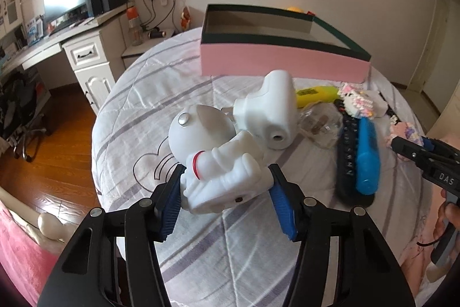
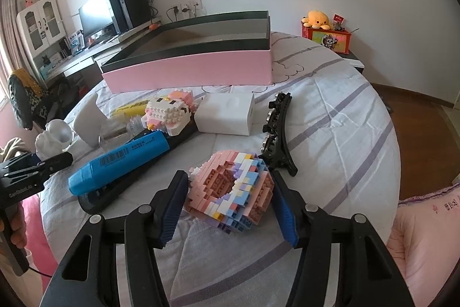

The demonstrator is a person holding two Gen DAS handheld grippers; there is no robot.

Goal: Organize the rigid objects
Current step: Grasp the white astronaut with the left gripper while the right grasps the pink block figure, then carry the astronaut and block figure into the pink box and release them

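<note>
The letters "DAS" stand in white on the black body of the right gripper point(image 1: 402, 147), seen from the left wrist view. The left gripper point(image 2: 67, 160) carries small pale lettering, too blurred to read. The blue highlighter point(image 2: 120, 163) bears a barcode and illegible print.

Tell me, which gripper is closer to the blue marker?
Hard to call, probably the right gripper: it straddles the brick donut beside the marker. The left gripper straddles the astronaut on its other side.
</note>
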